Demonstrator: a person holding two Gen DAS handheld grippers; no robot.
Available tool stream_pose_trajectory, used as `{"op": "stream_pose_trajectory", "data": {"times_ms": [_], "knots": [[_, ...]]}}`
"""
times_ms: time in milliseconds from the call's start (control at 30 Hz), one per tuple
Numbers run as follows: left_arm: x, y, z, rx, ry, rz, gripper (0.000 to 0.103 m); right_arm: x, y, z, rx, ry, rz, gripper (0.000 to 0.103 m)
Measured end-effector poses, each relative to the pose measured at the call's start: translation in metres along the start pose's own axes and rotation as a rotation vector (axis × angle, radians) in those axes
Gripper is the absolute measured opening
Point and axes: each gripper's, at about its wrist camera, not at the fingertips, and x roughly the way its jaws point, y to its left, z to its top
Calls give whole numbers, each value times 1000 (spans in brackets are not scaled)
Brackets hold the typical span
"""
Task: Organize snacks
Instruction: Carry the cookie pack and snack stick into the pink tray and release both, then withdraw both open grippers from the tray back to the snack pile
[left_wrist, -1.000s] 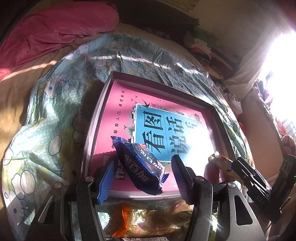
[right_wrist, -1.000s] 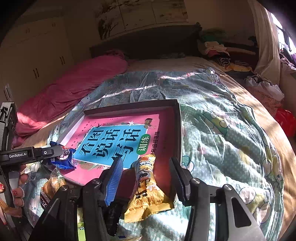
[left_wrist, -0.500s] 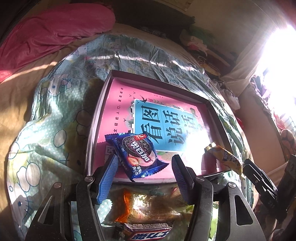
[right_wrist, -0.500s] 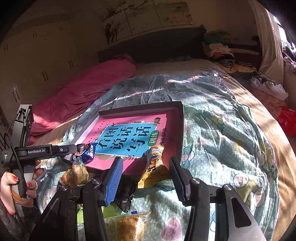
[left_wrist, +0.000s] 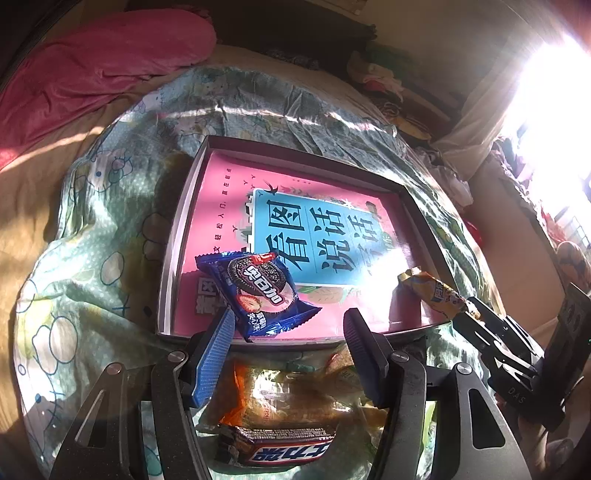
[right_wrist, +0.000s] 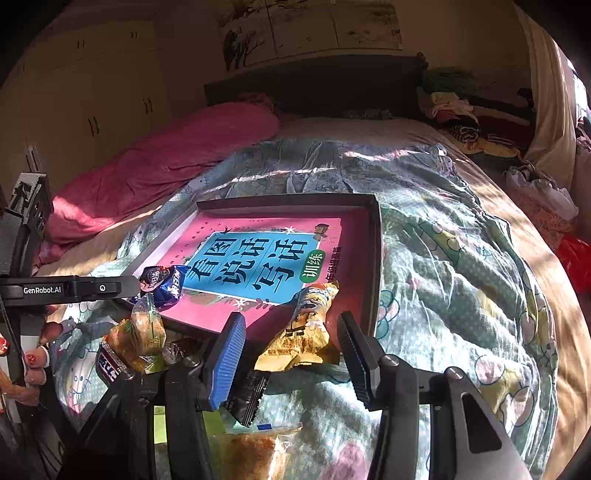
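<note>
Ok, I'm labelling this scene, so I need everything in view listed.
tray: one, dark, on the quilt
book: one, pink and blue, in the tray
Oreo pack: one, blue, on the book's near left corner
yellow pack: one, yellow, over the tray's near rim
Snickers bar: one, brown, on the quilt before the tray
clear packs: a few, orange-yellow, beside the bar
black pack: one, black, under the right gripper
quilt: one, green patterned, on the bed
blanket: one, pink, far left
clothes: a pile, mixed, far right
left gripper: black, open, at the Oreo pack
right gripper: black, around the yellow pack
hand: one, red nails, on the left gripper
</note>
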Motion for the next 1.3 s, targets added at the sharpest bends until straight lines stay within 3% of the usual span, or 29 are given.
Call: {"op": "stream_pose_trajectory", "data": {"times_ms": [467,733,1300], "knots": [[-11,4,5,-5,-28,-11,69,2,-23,5,62,-17,-52,51],[-21,4,2,10,-44,-2,71,-15,-25,11,77,-96,-27,52],[-39,4,-13,27,-54,24,73,-44,-15,9,61,-173,-24,63]]}}
